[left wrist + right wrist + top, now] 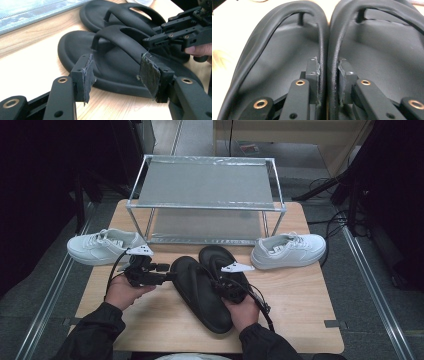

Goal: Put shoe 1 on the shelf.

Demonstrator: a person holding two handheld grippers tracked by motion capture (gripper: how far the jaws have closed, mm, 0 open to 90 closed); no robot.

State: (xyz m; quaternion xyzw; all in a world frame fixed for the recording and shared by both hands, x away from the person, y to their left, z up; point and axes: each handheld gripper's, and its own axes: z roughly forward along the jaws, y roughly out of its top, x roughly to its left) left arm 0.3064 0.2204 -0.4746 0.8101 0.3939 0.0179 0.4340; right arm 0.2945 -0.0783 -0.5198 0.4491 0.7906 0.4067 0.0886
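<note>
black sandals (210,282): side by side, inner edges touching
right gripper (328,72): jaws pinching both adjoining edges together
left gripper (116,75): jaws spread, empty, aimed across the near sandal

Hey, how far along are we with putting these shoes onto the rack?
Nothing is shelved yet: both tiers of the metal-framed shoe rack are bare, and the two white sneakers sit on the wooden table. In hand: the right gripper pinches the adjoining inner edges of the two black flip-flop sandals; the left gripper waits open. All four remain.
</note>
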